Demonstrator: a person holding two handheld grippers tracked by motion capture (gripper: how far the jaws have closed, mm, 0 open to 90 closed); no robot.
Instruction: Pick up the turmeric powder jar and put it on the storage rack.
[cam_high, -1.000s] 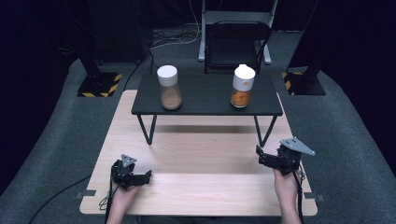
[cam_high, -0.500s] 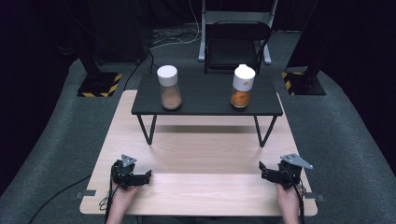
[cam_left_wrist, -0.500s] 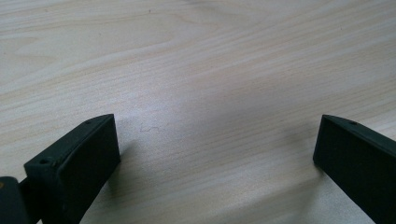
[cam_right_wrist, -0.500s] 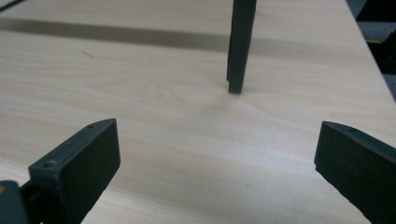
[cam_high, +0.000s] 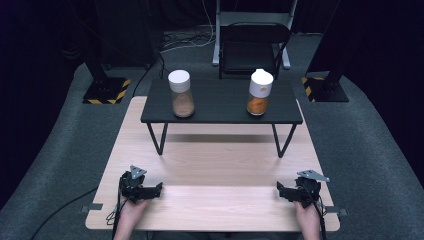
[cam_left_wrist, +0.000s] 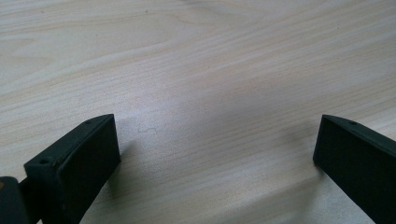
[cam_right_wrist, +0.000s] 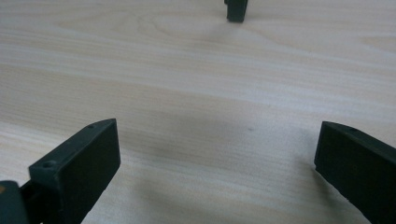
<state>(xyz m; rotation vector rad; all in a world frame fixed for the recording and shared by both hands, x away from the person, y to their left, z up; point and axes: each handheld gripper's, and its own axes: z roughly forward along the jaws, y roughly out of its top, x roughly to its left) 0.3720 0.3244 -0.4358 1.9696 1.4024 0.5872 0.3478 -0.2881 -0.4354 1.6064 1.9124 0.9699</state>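
My left gripper (cam_high: 159, 190) rests low on the light wooden table (cam_high: 215, 165) near its front left, held by a hand, jaws pointing right. In the left gripper view (cam_left_wrist: 215, 154) its jaws stand wide apart over bare wood. My right gripper (cam_high: 280, 190) sits near the front right, jaws pointing left. It is also open (cam_right_wrist: 217, 156), with nothing between the jaws. Both are far from the two jars on the shelf.
A low black shelf (cam_high: 220, 107) on thin legs stands at the table's far side. It carries a white-lidded jar of brown contents (cam_high: 180, 95) and a white-lidded jar of orange contents (cam_high: 259, 92). A black chair (cam_high: 252, 47) stands behind. A small dark piece (cam_right_wrist: 236, 9) shows far ahead of the right gripper.
My right gripper has come back toward the front edge and down to the tabletop. The left gripper has stayed where it was.
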